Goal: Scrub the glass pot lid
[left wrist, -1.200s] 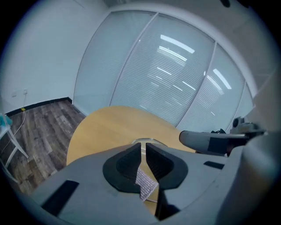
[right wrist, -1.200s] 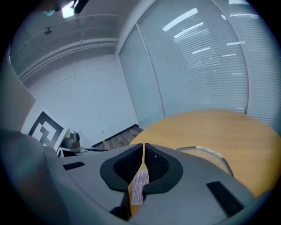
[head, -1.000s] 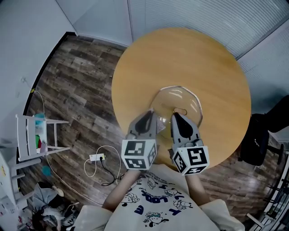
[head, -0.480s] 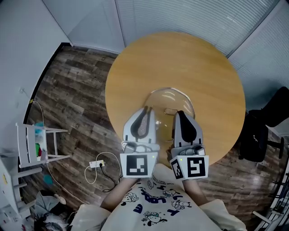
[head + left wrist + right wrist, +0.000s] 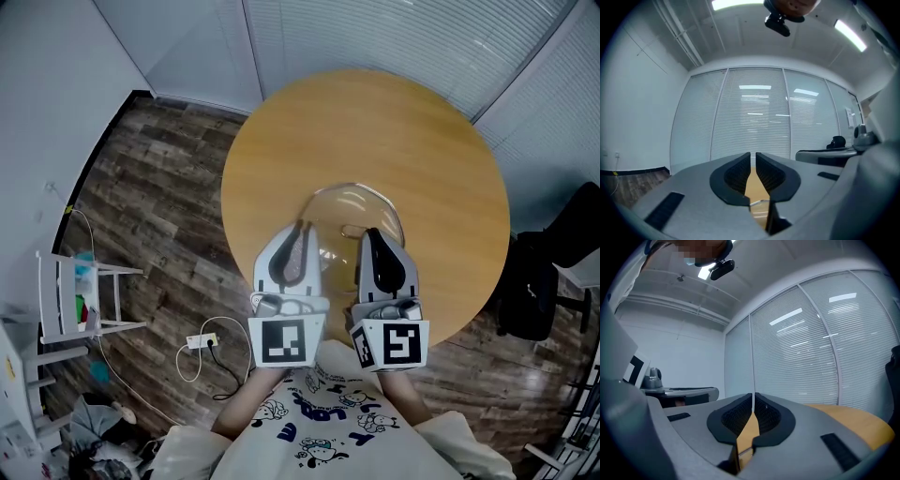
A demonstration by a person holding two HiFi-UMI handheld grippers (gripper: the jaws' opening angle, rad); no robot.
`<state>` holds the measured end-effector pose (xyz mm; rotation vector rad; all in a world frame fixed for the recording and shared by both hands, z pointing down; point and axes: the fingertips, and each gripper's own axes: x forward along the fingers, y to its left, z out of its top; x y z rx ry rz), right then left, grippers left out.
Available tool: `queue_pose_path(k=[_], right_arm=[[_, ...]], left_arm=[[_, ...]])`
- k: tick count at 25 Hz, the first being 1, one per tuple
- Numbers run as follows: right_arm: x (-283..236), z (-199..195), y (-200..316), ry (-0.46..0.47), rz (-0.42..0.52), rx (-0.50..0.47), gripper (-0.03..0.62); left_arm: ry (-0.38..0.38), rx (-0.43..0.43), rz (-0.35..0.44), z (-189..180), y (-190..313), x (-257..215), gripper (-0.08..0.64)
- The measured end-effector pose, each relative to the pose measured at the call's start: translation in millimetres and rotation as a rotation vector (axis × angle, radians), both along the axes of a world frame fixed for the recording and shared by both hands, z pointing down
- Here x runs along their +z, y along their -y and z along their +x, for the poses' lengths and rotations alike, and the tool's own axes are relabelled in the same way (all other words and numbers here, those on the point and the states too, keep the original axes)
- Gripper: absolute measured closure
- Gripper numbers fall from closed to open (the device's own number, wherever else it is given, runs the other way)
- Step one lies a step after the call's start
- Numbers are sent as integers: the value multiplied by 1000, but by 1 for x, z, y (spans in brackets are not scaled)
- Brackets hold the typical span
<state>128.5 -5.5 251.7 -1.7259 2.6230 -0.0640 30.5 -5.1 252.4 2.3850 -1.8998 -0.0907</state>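
Glass pot lid (image 5: 361, 202) lies flat on the wooden table (image 5: 375, 122), straight ahead and below both my claws. My left gripper (image 5: 302, 227) is almost closed and my right gripper (image 5: 371, 232) pinched together, both empty. The right seems nearer its centre.

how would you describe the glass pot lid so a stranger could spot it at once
Find the round wooden table in the middle of the head view. On its side nearest the person, partly hidden by the left gripper and right gripper, lies the glass pot lid. It is the only thing on the table: a see-through disc with a shiny metal rim.
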Motion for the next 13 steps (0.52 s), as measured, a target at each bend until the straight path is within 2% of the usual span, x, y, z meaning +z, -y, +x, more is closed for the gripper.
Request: queue_pose_path(k=[13], right_arm=[[-1, 10, -4, -13, 7, 19, 561]], left_arm=[[15, -7, 14, 6, -7, -1, 517]])
